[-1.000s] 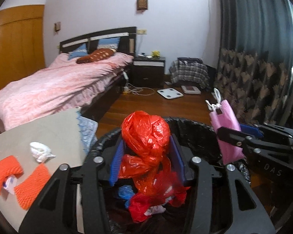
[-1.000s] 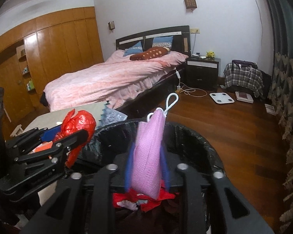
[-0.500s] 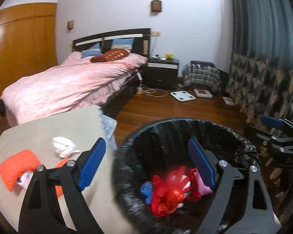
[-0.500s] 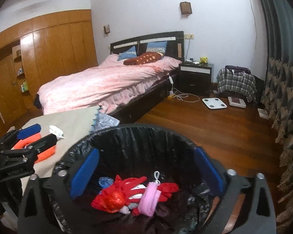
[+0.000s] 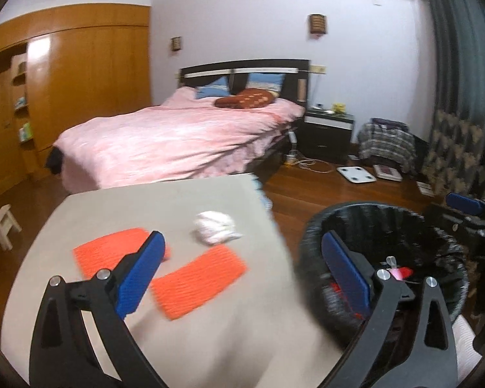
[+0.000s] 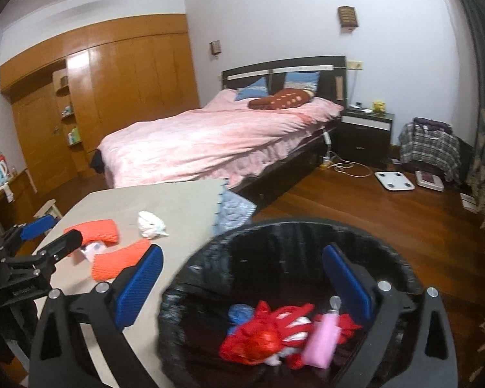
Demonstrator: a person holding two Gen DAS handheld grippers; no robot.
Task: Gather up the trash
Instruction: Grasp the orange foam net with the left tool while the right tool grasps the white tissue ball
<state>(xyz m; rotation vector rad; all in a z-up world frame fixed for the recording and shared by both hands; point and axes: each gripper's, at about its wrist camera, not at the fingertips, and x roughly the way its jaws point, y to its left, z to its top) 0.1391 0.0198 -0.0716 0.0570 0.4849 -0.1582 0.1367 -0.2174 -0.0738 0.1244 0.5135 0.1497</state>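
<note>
A black-lined trash bin (image 6: pixel 307 236) stands right of a grey table (image 5: pixel 165 203). In it lie a red plastic bag (image 6: pixel 265 339) and a pink bag (image 6: pixel 321 339). On the table lie two orange foam net sleeves (image 5: pixel 200 281) (image 5: pixel 110 252) and a crumpled white tissue (image 5: pixel 216 226). My left gripper (image 5: pixel 242 271) is open and empty, above the table edge near the sleeves. My right gripper (image 6: pixel 242 284) is open and empty above the bin. The left gripper also shows in the right wrist view (image 6: pixel 48 236).
A pink bed (image 5: pixel 177 142) stands behind the table. A nightstand (image 5: pixel 326 132), a white scale (image 5: pixel 355 174) and cables lie on the wooden floor. A small stool (image 5: pixel 3 226) stands at the left. A curtain (image 5: pixel 462 97) hangs at the right.
Both grippers opened and dropped the red bag and the pink bag into the bin. My left gripper has since swung left over the table toward the orange sleeves.
</note>
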